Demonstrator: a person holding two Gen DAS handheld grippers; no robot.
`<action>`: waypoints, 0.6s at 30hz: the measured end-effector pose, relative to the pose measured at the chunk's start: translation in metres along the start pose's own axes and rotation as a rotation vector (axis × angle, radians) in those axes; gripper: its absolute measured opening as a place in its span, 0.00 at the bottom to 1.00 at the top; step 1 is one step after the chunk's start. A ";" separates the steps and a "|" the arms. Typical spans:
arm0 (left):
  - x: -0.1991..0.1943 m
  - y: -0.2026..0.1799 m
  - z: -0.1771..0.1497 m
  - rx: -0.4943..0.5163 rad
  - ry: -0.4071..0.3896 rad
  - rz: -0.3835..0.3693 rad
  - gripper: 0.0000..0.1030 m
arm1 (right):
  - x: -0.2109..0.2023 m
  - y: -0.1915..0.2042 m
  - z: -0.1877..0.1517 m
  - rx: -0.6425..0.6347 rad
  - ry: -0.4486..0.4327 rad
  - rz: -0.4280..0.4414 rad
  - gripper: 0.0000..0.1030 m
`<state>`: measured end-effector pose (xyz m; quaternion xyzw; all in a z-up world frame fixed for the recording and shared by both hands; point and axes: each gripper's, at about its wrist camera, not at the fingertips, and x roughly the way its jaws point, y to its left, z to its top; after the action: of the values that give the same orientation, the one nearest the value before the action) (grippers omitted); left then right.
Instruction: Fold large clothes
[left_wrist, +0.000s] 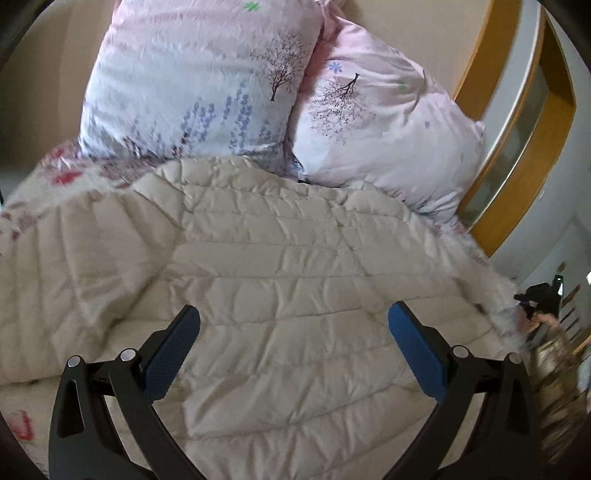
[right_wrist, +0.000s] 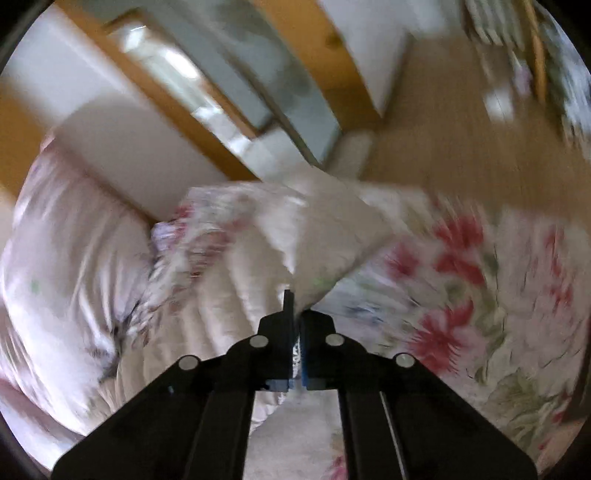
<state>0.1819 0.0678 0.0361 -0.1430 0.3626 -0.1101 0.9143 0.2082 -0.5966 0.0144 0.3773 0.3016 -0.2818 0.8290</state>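
Note:
A large cream quilted coat (left_wrist: 280, 258) lies spread over the bed, its fur-trimmed edge at the right. My left gripper (left_wrist: 293, 325) is open and empty, hovering above the coat's middle. My right gripper (right_wrist: 297, 310) is shut on a corner of the cream coat (right_wrist: 325, 236) and holds it lifted; this view is blurred by motion. The right gripper (left_wrist: 539, 299) also shows at the right edge of the left wrist view, at the coat's fur edge.
Two pink floral pillows (left_wrist: 207, 85) (left_wrist: 384, 133) lean against the wall behind the coat. A red-flowered bedsheet (right_wrist: 480, 295) covers the bed. A wooden door frame with glass (left_wrist: 517, 140) stands to the right, wooden floor (right_wrist: 461, 147) beyond the bed.

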 end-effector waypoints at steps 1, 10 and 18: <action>0.001 0.001 0.001 -0.009 0.002 -0.017 0.99 | -0.007 0.016 -0.001 -0.057 -0.026 0.018 0.04; 0.012 0.004 0.009 -0.124 0.039 -0.181 0.99 | -0.083 0.177 -0.099 -0.545 0.013 0.456 0.03; 0.023 0.014 0.012 -0.237 0.073 -0.259 0.93 | -0.102 0.255 -0.235 -0.815 0.250 0.633 0.03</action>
<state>0.2079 0.0761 0.0248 -0.2912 0.3843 -0.1887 0.8555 0.2511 -0.2431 0.0777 0.1278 0.3547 0.1693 0.9106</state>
